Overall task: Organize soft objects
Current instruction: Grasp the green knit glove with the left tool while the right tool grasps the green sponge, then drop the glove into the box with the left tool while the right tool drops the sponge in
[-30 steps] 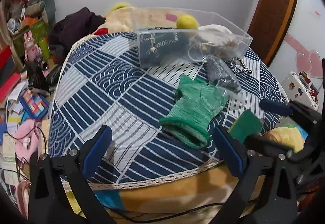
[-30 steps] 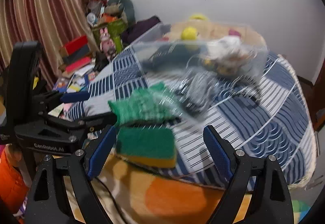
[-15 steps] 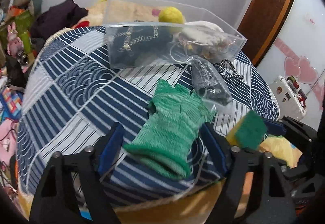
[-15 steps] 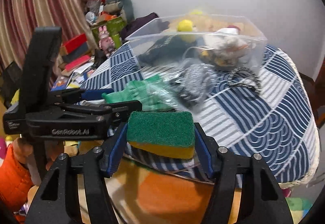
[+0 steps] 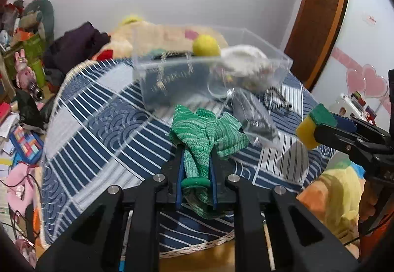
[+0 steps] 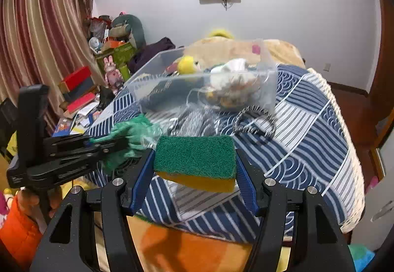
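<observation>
Since a second ago our left tongs have pinched the green glove at the bed's near edge, while our right tongs clamp the sponge beside it.

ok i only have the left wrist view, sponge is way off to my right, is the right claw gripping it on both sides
Observer: Yes. The right wrist view shows the sponge pinched end to end between both blue pads of the right claw, green side up and yellow side below.
Operator: is it sitting on the cloth
Observer: It looks to be held in the air at the near edge of the tablecloth. I see no contact.
Operator: whats straight ahead of it
Observer: The striped loop, then the clear bin. The green glove in the left claw is off to the sponge's left.
</observation>
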Motion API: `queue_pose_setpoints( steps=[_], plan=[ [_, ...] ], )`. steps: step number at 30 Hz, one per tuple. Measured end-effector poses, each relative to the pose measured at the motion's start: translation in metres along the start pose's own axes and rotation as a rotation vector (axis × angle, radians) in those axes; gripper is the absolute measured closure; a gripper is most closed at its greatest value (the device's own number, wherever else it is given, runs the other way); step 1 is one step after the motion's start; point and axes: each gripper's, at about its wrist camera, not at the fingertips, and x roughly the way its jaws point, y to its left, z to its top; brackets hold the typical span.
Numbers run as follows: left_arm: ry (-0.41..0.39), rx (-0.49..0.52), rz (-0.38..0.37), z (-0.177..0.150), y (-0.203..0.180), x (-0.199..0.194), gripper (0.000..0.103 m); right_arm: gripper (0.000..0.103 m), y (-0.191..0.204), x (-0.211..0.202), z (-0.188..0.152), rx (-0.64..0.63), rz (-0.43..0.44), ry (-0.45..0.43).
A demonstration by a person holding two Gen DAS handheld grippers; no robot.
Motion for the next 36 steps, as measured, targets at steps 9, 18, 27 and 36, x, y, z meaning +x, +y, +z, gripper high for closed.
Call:
queue_pose_setpoints(
  steps=[9, 18, 27, 36],
  plan=[
    [-0.147, 0.005, 0.013, 0.038, 0.000, -0.037, 0.087, 0.043, -0.007, -0.008, 0.039, 0.002, -0.027, -0.105],
    [-0.242, 0.011, 0.044, 0.081, -0.001, -0.036, 0.087, 0.043, -0.007, -0.001, 0.085, -0.005, -0.041, -0.191],
    [-0.212, -0.026, 0.054, 0.101, 0.008, 0.004, 0.087, 0.043, -0.009, 0.039, 0.105, -0.027, -0.045, -0.156],
    [-0.124, -0.059, 0.053, 0.118, 0.020, 0.059, 0.087, 0.043, -0.013, 0.082, 0.108, -0.057, -0.048, -0.053]
  ],
)
